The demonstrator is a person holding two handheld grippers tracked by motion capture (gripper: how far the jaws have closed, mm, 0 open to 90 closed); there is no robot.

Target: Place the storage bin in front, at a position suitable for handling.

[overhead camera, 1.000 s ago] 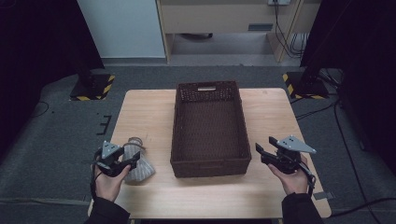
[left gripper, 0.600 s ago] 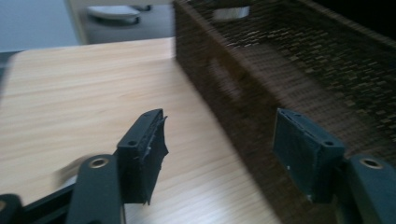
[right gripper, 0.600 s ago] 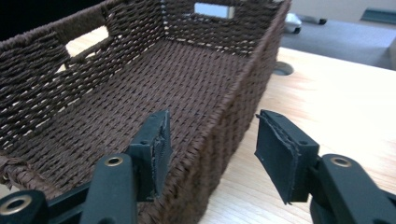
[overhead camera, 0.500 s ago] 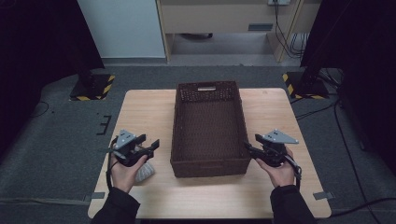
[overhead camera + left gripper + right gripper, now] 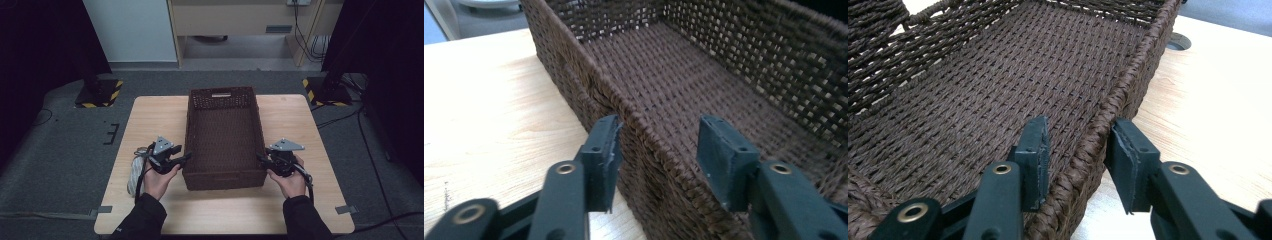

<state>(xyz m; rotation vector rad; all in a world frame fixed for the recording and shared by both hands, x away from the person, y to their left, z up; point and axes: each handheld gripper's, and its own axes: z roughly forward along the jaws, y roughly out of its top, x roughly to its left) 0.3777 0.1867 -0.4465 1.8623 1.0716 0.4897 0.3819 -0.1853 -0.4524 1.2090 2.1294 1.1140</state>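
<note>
Brown wicker basket (image 5: 223,137) sits mid-surface (image 5: 300,120), long axis running away from the person, empty inside. Left claw (image 5: 186,159) straddles left rim near the front corner w/ jaws just closing, outer pad touching the weave, inner pad still apart; right claw (image 5: 260,158) straddles right rim, closing too, outer pad at the rim, inner one a sliver off. Pale rolled cloth (image 5: 134,170) lies behind left hand (image 5: 159,181), near surface's left edge.
</note>
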